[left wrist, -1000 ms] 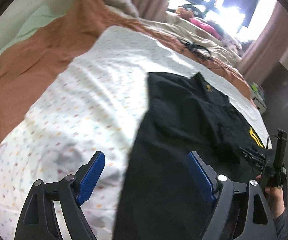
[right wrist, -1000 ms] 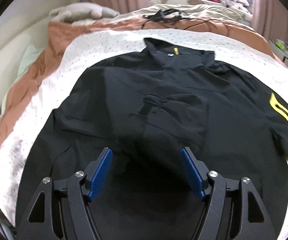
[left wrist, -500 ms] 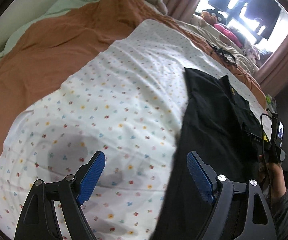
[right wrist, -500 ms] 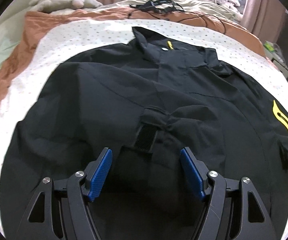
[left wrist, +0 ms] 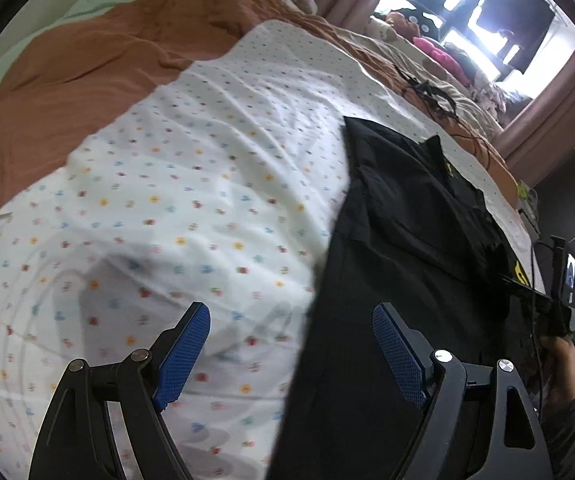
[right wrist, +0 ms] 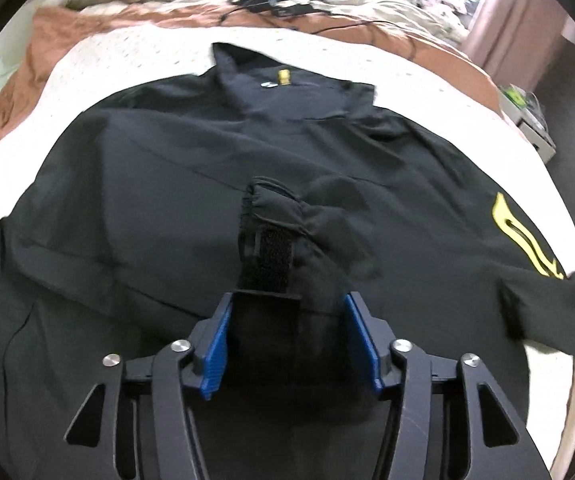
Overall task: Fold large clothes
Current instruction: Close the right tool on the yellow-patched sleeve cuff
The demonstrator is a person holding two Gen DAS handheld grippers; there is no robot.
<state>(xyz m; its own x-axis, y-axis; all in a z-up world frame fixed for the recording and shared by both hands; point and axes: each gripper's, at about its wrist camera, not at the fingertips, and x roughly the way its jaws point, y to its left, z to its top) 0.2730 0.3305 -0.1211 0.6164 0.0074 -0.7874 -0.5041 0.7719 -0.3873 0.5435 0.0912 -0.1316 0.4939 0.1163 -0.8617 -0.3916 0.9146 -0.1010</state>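
With right gripper (right wrist: 289, 330) jaws just closing around the sleeve cuff (right wrist: 273, 236) of the black jacket (right wrist: 159, 184) spread on the bed (left wrist: 175, 184), left gripper (left wrist: 291, 344) jaws wide and empty: likely slip of bunched cuff, spoiling the fold.

bright window (left wrist: 483, 20) glare, slight motion blur, fisheye-dark corners

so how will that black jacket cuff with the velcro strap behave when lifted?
Probably floppy: the black jacket cuff lies bunched and creased. The right gripper, just closing around it, will likely drag the sleeve along. The velcro strap looks stiffer and may snag fabric.
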